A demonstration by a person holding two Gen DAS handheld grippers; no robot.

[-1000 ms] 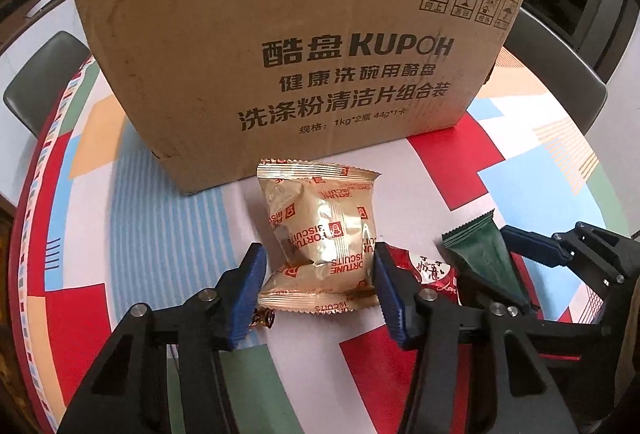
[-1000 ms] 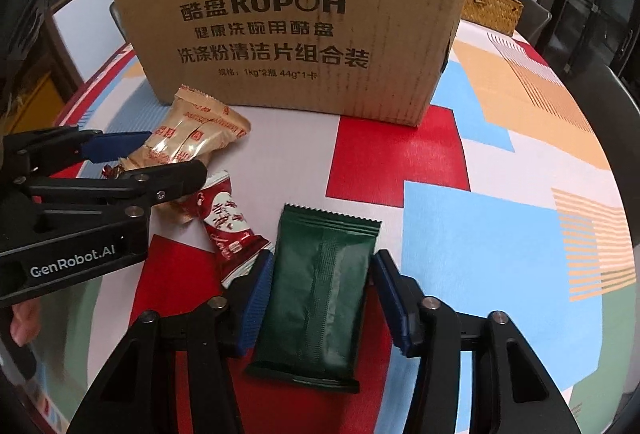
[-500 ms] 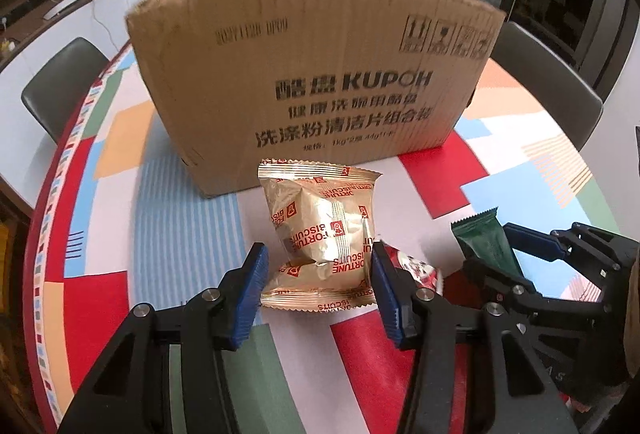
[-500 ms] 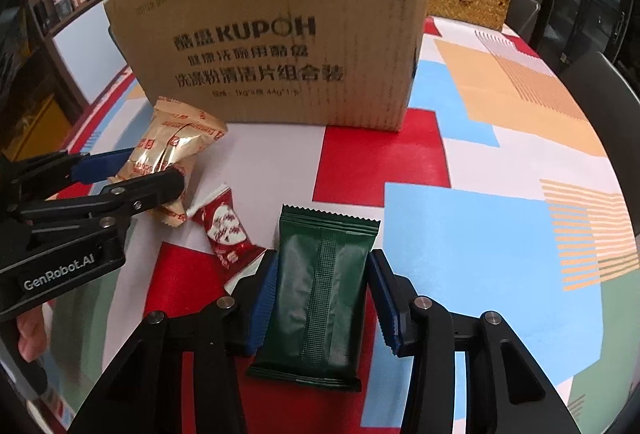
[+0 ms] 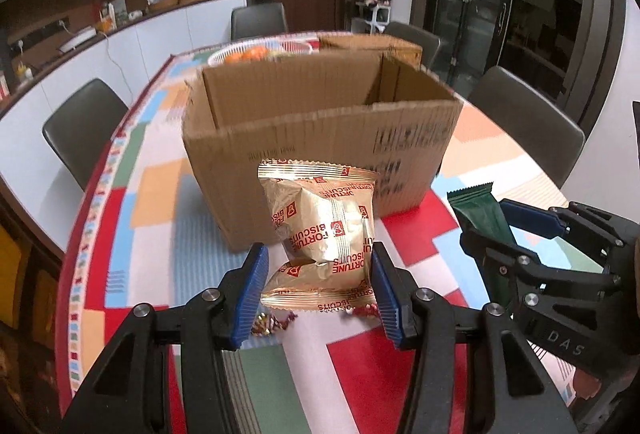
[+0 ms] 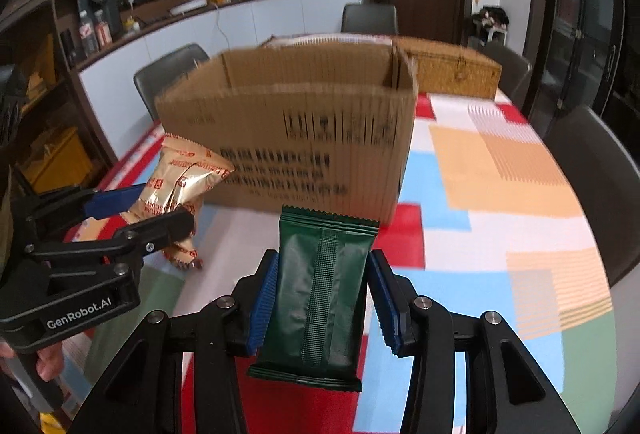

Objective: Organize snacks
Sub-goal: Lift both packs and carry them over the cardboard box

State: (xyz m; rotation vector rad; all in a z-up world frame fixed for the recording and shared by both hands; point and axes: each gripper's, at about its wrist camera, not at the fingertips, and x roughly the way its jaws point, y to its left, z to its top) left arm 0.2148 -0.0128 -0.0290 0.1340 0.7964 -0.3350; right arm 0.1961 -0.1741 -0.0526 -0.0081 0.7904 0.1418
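**A:** ok so what's in the cardboard box (image 5: pixel 320 137)? Both cams look at it from the front.

**B:** Top is open and you can see bare inner walls in the left wrist view, but the floor of it is hidden behind the front wall, so can't tell if any snacks are in there. Print on the front is motion-blurred. Behind it there's a white basket (image 5: pixel 256 51) with something orange in it, too blurry to name, and a wicker case (image 6: pixel 448 67) sits further back on the table (image 6: pixel 500 169).

**A:** and the snacks themselves?

**B:** Left gripper (image 5: pixel 318 284) has its blue pads pinching the gold biscuit packet (image 5: pixel 324 230) by the lower end. Long axis runs away from the camera toward the box, crimped far end pointing up at the front wall, lettering upside down. It's held up off the tablecloth, in front of the box.

**A:** right side?

**B:** Right gripper (image 6: pixel 320 308) is clamped on the green packet (image 6: pixel 320 290), pads pressing both long edges. Seam side faces the camera, long axis straight ahead, zigzag top edge pointing at the box, also lifted, just short of the front wall. Some small candy wrappers (image 5: pixel 276 324) lie on the table under the left gripper.
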